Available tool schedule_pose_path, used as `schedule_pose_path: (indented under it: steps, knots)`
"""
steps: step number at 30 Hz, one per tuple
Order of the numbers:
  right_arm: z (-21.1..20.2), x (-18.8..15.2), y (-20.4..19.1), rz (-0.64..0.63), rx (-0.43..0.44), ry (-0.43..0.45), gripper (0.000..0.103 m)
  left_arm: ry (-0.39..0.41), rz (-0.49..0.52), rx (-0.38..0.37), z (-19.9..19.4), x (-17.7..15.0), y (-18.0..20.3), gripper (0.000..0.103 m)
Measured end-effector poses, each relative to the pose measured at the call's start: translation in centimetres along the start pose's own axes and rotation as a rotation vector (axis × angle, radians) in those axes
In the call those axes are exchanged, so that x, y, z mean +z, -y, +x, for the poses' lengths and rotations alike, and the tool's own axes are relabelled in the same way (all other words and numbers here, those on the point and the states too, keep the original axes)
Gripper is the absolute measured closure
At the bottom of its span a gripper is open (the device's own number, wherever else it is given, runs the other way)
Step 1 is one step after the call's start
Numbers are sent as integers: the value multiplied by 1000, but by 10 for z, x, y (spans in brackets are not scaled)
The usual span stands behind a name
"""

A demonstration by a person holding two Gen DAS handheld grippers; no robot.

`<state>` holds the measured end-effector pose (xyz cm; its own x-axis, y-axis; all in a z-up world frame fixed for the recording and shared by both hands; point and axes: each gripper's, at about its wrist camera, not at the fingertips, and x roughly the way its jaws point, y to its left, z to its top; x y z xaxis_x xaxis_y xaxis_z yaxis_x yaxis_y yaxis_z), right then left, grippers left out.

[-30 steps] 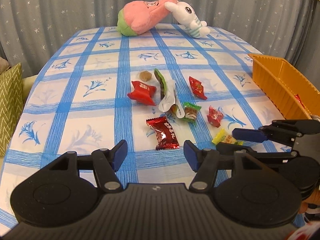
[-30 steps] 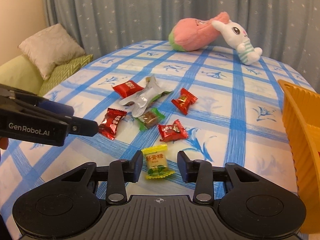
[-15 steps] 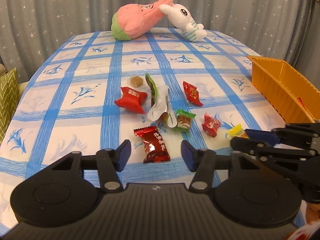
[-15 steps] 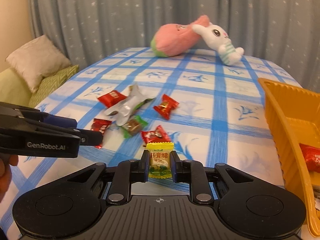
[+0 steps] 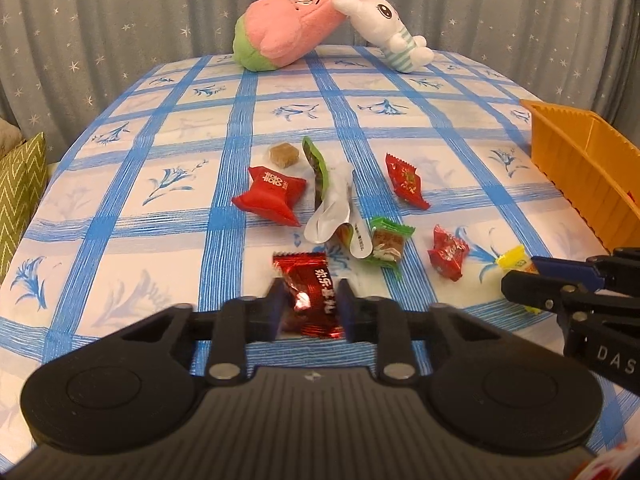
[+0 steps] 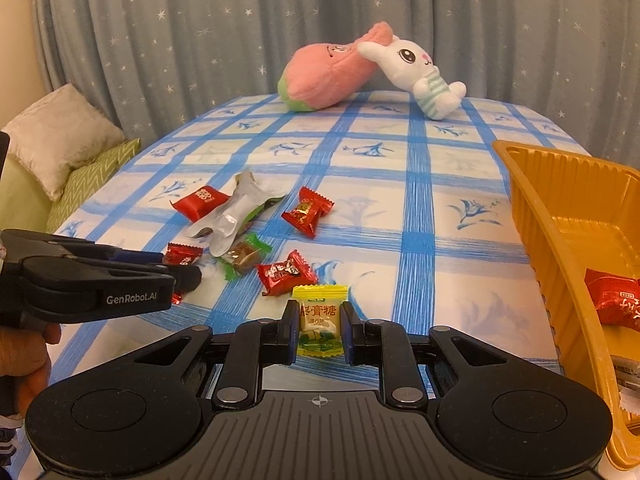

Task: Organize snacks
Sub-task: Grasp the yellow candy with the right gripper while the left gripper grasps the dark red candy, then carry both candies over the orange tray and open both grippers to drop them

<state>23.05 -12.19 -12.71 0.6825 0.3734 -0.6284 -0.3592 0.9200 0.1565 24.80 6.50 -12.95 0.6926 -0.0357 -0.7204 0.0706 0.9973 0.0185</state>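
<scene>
It looked like a home, likely a living room. A table wore a blue-checked cloth (image 5: 168, 184) printed with flowers, backed by grey curtains (image 6: 200, 28) dotted with stars. Two plush toys, a pink one (image 6: 324, 76) and a white rabbit (image 6: 416, 72), lay at its far end. Cushions (image 6: 60, 136) sat on a green sofa (image 6: 20, 200) beside it.

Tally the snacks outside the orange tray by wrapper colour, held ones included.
Red wrapped candies: 4
Yellow wrapped candy: 1
Green wrapped candy: 1
Long green-and-silver packet: 1
Clear-wrapped brown cube: 1
Total: 8
</scene>
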Motion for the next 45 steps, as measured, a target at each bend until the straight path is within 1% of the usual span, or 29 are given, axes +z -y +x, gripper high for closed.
schedule_pose_path:
  steps: [6,11,14,18,21,25,30,35,42,45]
  knots:
    - [-2,0,0,2,-3,5,82,-15,0,1,-4,-1,1,81]
    - [-7,1,0,5,-3,10,82,-14,-45,-29,-14,-1,-2,82]
    - [-17,2,1,12,-9,16,82,-11,-49,-44,-26,-2,2,82]
    - [-35,3,3,19,-24,22,82,1,-27,-56,-44,-3,14,82]
    - [-53,2,4,46,-41,28,82,13,-41,-75,-60,-2,23,82]
    - [-81,-5,7,78,-60,30,82,40,-52,-97,-83,-4,41,82]
    - [-115,-12,13,102,-94,37,82,48,-69,-139,-109,-9,68,82]
    - [-146,-15,28,138,-143,48,82,52,-72,-181,-131,-13,96,82]
    - [-182,-12,53,188,-214,66,82,68,-35,-233,-150,-7,134,82]
    - [-193,-12,63,216,-229,71,82,77,-19,-248,-155,-2,147,82]
